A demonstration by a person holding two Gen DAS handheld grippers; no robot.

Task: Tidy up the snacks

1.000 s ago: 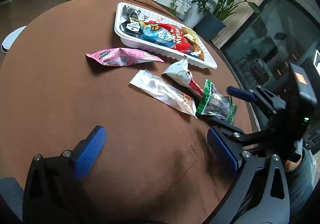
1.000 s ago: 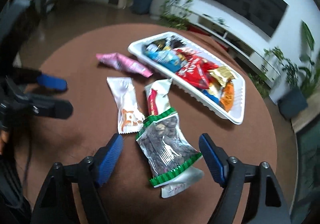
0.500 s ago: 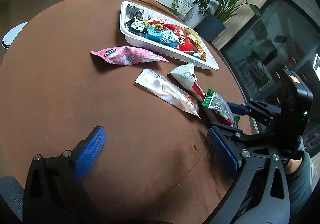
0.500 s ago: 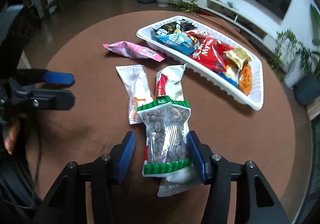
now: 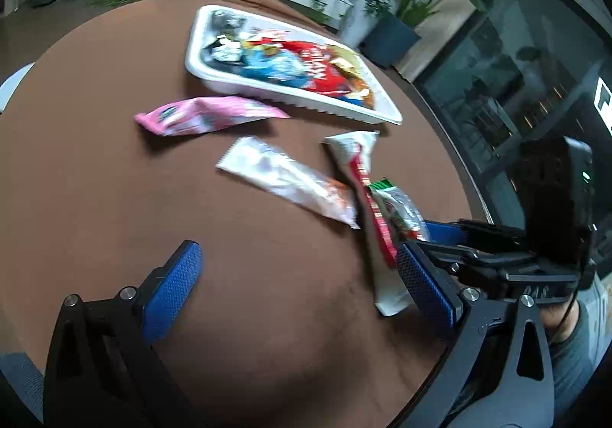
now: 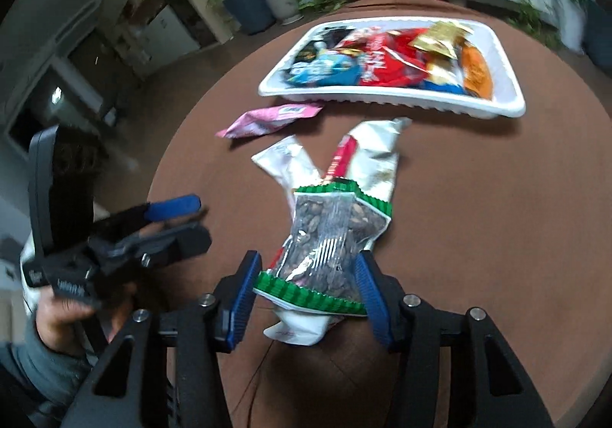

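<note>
The jaws of the right gripper (image 6: 308, 292) have just been closing and now pinch the green-edged seed packet (image 6: 325, 236) from both sides, its blue pads (image 6: 244, 298) pressed against the clear pouch near its lower green border. The packet is crumpled between them and partly lifted, and it overlaps a silver-and-red packet (image 6: 376, 150) whose white end shows beneath the pads. Just beside that one lies a white packet (image 6: 285, 162), and farther off a pink packet (image 6: 267, 118), both flat on the round brown bench (image 6: 478, 198). Beyond them sits the white tray (image 6: 512, 99), already loaded with snacks in red, blue, gold and orange wrappers.

The jaws of the left gripper (image 5: 298, 286) stand wide open with nothing between them, hovering over bare bench to the left of the loose packets, well apart from the tray. In the left wrist view the seed packet (image 5: 401, 210) is seen edge-on at the right gripper's tips (image 5: 440, 231), and the view is somewhat blurred. A hand (image 6: 72, 309) in a grey sleeve holds the left gripper's handle
</note>
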